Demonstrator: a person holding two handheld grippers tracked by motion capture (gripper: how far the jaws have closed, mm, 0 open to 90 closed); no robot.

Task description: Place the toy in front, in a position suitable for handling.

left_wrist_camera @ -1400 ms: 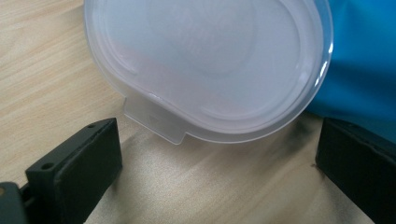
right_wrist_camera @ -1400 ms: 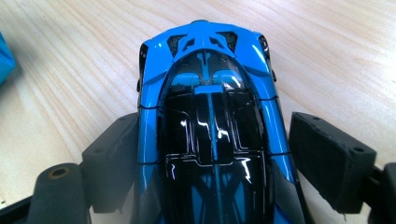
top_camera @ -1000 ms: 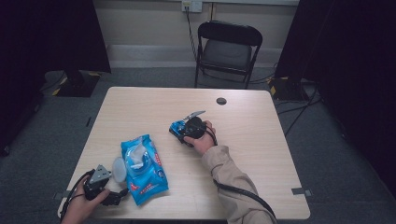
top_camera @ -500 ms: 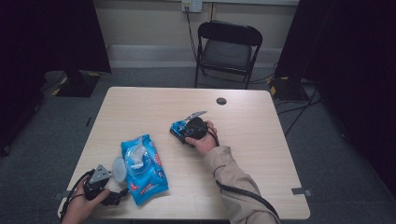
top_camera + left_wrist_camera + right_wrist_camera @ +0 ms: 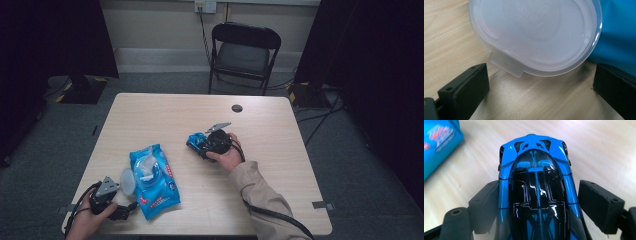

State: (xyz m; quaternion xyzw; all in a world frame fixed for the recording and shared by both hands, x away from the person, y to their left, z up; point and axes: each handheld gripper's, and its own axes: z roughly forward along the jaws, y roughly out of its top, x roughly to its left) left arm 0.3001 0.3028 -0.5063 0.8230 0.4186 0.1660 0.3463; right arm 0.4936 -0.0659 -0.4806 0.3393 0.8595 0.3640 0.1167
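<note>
While pack [image 5: 152, 180] print stays unreadable, right gripper [image 5: 536, 195] fingers straddle toy car [image 5: 536, 185]; left gripper [image 5: 541, 85] fingers spread.

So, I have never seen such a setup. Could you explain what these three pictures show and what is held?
A person sits at a table and holds a two-jaw hand tool in each hand. The high view looks down from above. The other two come from cameras on the tools. The left gripper is open, its jaws either side of the clear lid of a blue wipes pack. The right gripper has its jaws around a blue toy car; the right jaw stands slightly apart from the car.
</note>
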